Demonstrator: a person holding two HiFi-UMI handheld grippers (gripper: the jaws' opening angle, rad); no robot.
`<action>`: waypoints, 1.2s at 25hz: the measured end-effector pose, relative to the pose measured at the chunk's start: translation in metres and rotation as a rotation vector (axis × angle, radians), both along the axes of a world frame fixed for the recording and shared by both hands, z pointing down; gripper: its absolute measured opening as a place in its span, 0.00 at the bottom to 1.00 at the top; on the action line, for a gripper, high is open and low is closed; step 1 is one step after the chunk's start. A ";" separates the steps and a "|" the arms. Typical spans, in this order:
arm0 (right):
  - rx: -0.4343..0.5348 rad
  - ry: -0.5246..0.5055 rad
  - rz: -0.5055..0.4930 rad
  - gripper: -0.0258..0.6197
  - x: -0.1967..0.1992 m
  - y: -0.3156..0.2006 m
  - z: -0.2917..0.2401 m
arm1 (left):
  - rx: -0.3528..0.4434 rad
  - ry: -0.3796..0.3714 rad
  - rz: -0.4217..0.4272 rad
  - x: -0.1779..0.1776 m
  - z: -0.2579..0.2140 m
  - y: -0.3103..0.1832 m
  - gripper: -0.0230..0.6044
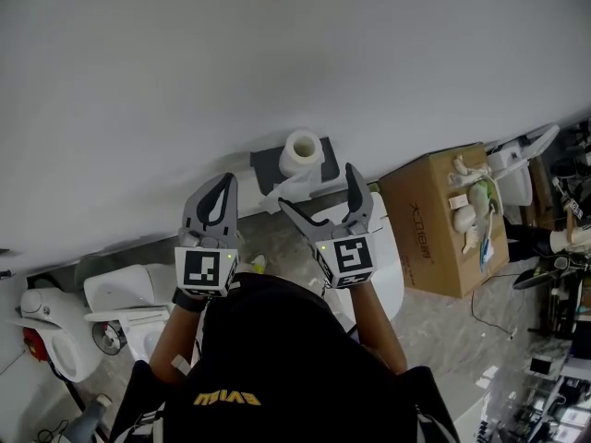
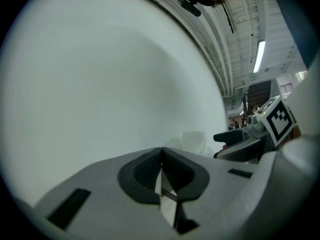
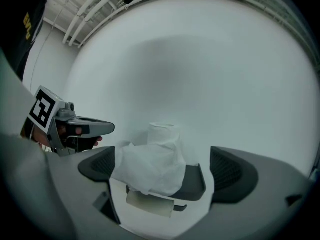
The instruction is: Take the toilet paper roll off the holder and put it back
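A white toilet paper roll (image 1: 302,152) stands upright on top of a dark wall holder (image 1: 266,166), with a loose sheet hanging down over it. In the right gripper view the roll (image 3: 163,134) sits on the holder's shelf (image 3: 196,182), its draped sheet (image 3: 148,170) covers the front, and a pale bare bar (image 3: 150,204) shows underneath. My right gripper (image 1: 319,192) is open just short of the holder, and the roll lies between its pads (image 3: 229,171) but farther off. My left gripper (image 1: 223,185) is shut on nothing, left of the holder, facing the wall; its pads (image 2: 172,174) meet.
The white wall fills the upper view. A white toilet (image 1: 383,247) stands below the holder, a cardboard box (image 1: 432,218) with small objects on it to its right, more white toilets (image 1: 118,293) at the left. Cluttered gear and cables (image 1: 554,321) lie at far right.
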State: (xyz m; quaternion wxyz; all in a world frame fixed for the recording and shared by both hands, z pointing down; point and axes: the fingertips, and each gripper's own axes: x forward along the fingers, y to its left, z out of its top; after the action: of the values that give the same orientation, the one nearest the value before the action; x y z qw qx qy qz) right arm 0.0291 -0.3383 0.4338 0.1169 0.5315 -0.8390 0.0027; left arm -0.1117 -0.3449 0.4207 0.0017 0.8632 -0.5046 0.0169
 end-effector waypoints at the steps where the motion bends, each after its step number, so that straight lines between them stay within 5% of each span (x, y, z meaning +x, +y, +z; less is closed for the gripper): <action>1: -0.004 -0.002 0.004 0.94 0.000 -0.002 0.001 | 0.002 0.003 0.005 -0.001 0.000 -0.002 0.05; 9: 0.009 0.006 0.029 0.94 -0.010 -0.020 0.001 | 0.030 0.051 0.017 -0.006 -0.009 -0.010 0.05; 30: 0.027 0.014 0.053 0.94 -0.022 -0.051 -0.003 | 0.018 0.022 0.063 -0.014 -0.001 -0.029 0.05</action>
State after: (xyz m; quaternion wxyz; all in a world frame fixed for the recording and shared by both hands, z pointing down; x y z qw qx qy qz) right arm 0.0070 -0.3888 0.4304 0.1152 0.5549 -0.8239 -0.0093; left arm -0.1256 -0.3741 0.4196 -0.0012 0.8788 -0.4771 0.0028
